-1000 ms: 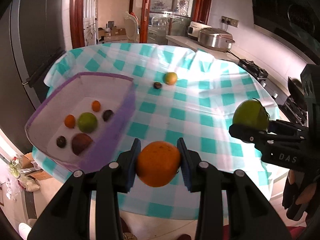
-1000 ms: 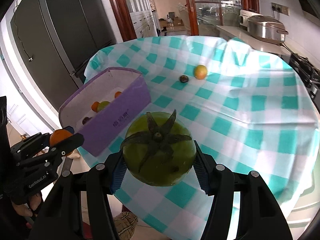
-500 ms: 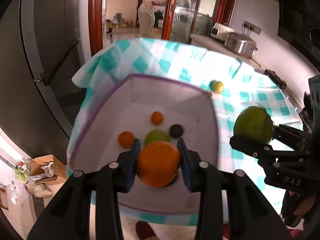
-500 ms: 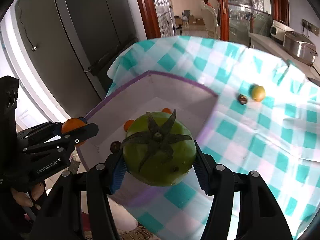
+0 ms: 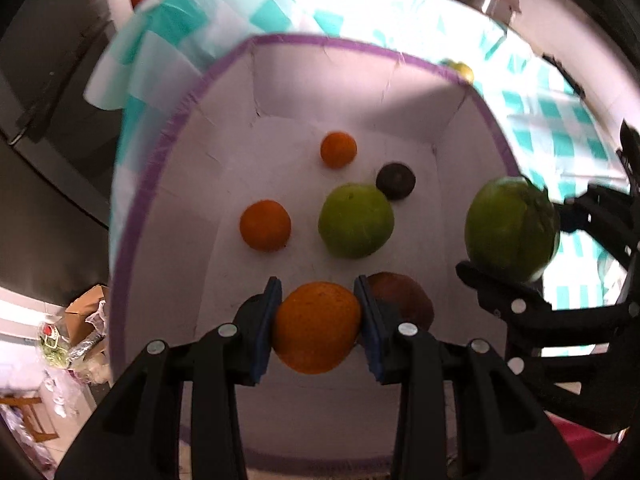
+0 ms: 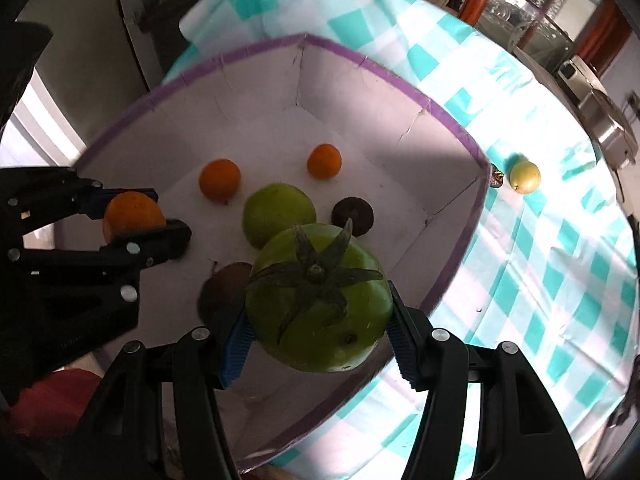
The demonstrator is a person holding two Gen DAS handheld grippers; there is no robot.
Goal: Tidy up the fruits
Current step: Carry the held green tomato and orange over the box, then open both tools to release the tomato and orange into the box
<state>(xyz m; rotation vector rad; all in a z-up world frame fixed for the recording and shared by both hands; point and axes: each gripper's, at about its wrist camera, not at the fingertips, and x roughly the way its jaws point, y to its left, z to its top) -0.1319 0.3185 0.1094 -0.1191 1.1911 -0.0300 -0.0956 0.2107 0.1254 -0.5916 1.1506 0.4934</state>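
My left gripper point(image 5: 318, 326) is shut on an orange point(image 5: 316, 328) and holds it over the near part of the purple-rimmed white box point(image 5: 168, 136). My right gripper point(image 6: 318, 340) is shut on a green tomato point(image 6: 320, 300) above the box's near right side; it also shows in the left wrist view point(image 5: 510, 228). Inside the box lie two small oranges point(image 6: 220, 180) point(image 6: 324, 160), a green fruit point(image 6: 278, 214), a small dark fruit point(image 6: 354, 214) and a brown fruit point(image 6: 224, 292). A yellow fruit point(image 6: 525, 176) lies on the cloth beyond the box.
The box point(image 6: 460, 128) stands on a teal-and-white checked tablecloth point(image 6: 560, 280) near the table's left edge. A small dark fruit point(image 6: 496, 178) lies next to the yellow one, half hidden by the box corner. Dark cabinets point(image 5: 48, 80) stand to the left, a metal cooker point(image 6: 612, 128) at far right.
Both grippers have moved left and lower, from above the cloth to right over the inside of the box, each still holding its fruit. The box now fills both views.
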